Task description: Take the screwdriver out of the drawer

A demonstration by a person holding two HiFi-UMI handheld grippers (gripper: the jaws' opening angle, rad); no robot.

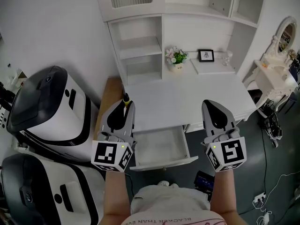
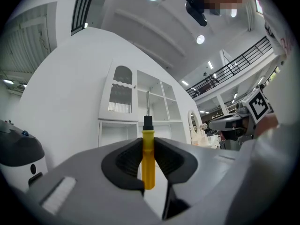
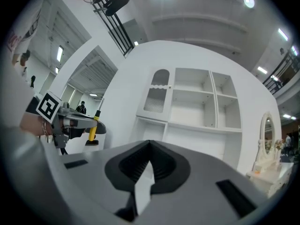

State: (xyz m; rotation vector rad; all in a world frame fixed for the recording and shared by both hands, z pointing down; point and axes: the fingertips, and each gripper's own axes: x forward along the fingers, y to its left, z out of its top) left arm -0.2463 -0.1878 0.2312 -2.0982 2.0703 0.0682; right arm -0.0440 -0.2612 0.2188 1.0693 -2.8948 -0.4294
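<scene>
White desk (image 1: 187, 95), its drawer (image 1: 161, 149) standing open and bare: yellow-handled screwdriver (image 2: 148, 158) clamped by the handle, shaft up, in my left gripper (image 1: 123, 109), held above the drawer, so apparently already out; right gripper (image 3: 150, 149) closed on nothing, idle alongside.

screwdriver (image 1: 125, 99) handle half-hidden by left tongs (image 1: 123, 105)

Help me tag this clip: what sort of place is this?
Likely a staged room inside a large showroom hall: white desk with shelf unit, vanity with oval mirror, railed mezzanine overhead.
</scene>
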